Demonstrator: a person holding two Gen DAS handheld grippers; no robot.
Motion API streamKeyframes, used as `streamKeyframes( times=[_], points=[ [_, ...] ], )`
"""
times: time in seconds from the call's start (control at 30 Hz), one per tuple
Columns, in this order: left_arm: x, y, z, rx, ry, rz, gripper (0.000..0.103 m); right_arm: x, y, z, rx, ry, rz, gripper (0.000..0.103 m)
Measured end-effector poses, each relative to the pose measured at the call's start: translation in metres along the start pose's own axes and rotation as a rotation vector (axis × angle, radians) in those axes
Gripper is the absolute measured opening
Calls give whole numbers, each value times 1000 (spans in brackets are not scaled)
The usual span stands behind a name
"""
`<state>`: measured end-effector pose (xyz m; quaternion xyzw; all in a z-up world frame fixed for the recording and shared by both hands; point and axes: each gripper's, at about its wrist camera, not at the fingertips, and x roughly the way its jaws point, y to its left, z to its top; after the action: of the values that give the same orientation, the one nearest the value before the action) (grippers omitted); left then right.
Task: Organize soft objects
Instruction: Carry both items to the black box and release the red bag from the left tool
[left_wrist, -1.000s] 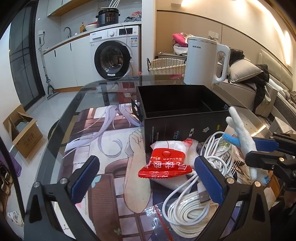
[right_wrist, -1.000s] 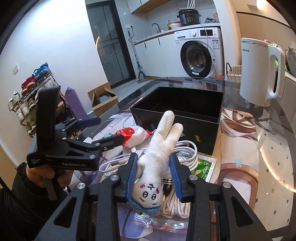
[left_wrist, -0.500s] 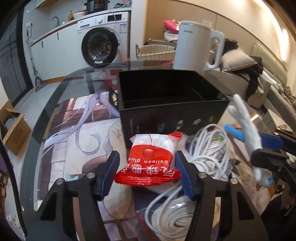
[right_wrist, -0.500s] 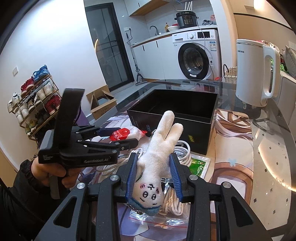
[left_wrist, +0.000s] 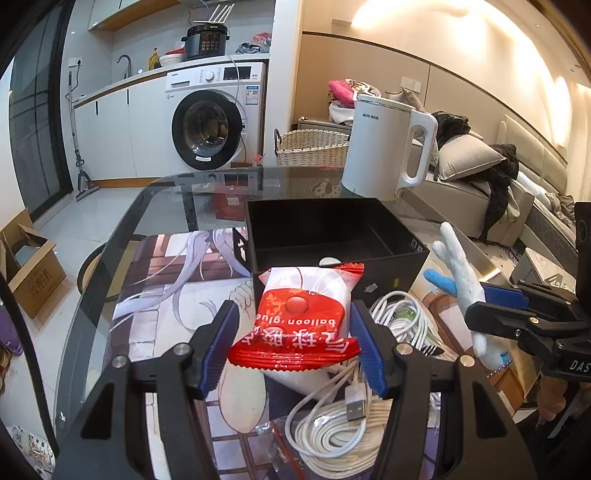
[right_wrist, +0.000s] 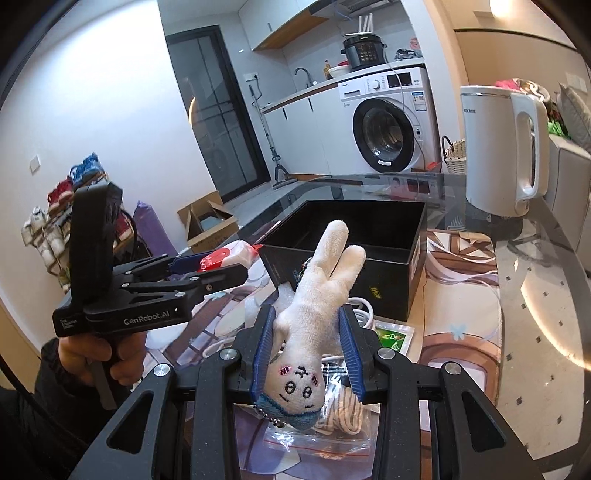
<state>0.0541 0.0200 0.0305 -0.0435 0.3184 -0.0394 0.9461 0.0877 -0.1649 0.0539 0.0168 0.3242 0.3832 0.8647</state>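
Left gripper (left_wrist: 293, 343) is clamped on the red-and-white balloon glue packet (left_wrist: 301, 317), lifted over the white cable coil (left_wrist: 332, 439); right gripper (right_wrist: 306, 345) pinches the plush rabbit (right_wrist: 314, 317). Beyond, mid-table, the black box (left_wrist: 332, 236) looks empty, so both still need dropping in; nothing is stowed yet

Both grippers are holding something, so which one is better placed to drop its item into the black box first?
Left, probably. The left gripper holds the red balloon glue packet raised right at the black box near wall. The right gripper grips the white plush toy farther back, over the white cables.
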Motion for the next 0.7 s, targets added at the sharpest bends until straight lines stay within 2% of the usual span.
streamKeyframes(
  times=[0.27, 0.7],
  points=[
    [1, -1, 20, 1, -36, 2, 60, -3, 6, 18, -28, -41, -38, 35],
    [26, -6, 61, 25, -73, 23, 61, 17, -8, 72, -42, -103, -93, 35]
  ],
)
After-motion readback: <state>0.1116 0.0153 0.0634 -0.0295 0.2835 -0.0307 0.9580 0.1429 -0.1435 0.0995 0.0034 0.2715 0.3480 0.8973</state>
